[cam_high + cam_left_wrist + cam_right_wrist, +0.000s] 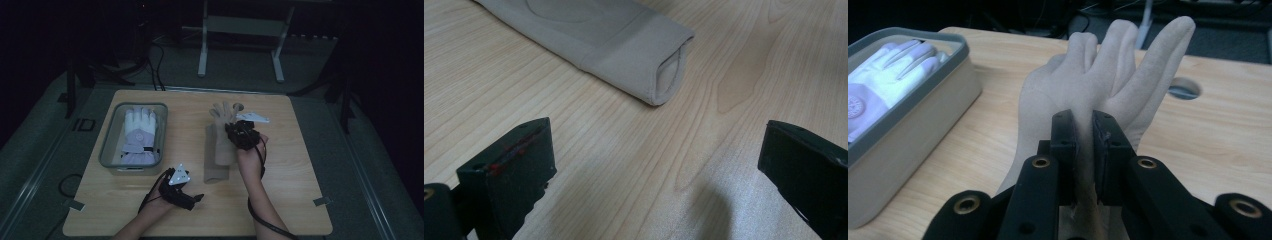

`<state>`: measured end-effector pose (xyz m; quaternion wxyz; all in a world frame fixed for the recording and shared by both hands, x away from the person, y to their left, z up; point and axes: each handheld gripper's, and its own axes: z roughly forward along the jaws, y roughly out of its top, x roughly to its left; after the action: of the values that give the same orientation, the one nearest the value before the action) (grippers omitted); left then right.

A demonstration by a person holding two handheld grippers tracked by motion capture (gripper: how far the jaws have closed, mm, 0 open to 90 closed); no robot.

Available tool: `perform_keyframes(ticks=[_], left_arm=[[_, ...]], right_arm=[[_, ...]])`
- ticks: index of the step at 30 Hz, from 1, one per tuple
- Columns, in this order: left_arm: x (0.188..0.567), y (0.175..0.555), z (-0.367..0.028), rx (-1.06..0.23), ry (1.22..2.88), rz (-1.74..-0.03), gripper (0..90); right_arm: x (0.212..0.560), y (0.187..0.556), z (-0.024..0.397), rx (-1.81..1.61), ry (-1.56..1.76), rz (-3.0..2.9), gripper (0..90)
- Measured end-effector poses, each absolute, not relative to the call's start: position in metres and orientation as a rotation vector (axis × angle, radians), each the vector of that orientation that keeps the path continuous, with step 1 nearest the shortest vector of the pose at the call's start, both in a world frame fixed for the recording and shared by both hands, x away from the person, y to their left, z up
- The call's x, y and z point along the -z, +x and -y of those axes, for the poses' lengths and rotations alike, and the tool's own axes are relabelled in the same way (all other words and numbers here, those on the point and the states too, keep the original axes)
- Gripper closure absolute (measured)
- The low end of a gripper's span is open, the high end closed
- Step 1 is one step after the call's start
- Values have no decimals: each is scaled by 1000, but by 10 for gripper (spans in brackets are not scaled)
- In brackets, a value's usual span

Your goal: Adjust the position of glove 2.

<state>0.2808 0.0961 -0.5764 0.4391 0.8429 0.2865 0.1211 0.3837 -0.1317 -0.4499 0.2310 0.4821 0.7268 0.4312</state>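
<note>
In the high view, the right gripper (239, 131) sits over the middle of a beige glove (220, 145) that lies lengthwise on the wooden tabletop (290, 170), fingers pointing away from the person and cuff toward them; the left gripper (192, 198) rests low on the tabletop near the person's edge, just short of the cuff and not touching it. A grey bin (109, 145) at the left holds a white glove (139, 135). In the left gripper view, the two jaws stand wide apart with bare wood between them (nothing is pinched), and the beige glove's open cuff (644, 60) lies ahead of them, clear of both pads. In the right gripper view, the right gripper (1087, 145) is closed tight on a fold of the beige glove (1058, 95), whose fingers stand up off the tabletop beyond the jaws; the grey bin (913, 125) with the white glove (883, 80) stands at the left.
</note>
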Motion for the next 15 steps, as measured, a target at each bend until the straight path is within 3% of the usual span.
perform_keyframes(ticks=[15], left_arm=[[577, 280, -95, -307, 2097, -706, 20]], right_arm=[[509, 396, 104, -1069, 1422, -2079, 806]])
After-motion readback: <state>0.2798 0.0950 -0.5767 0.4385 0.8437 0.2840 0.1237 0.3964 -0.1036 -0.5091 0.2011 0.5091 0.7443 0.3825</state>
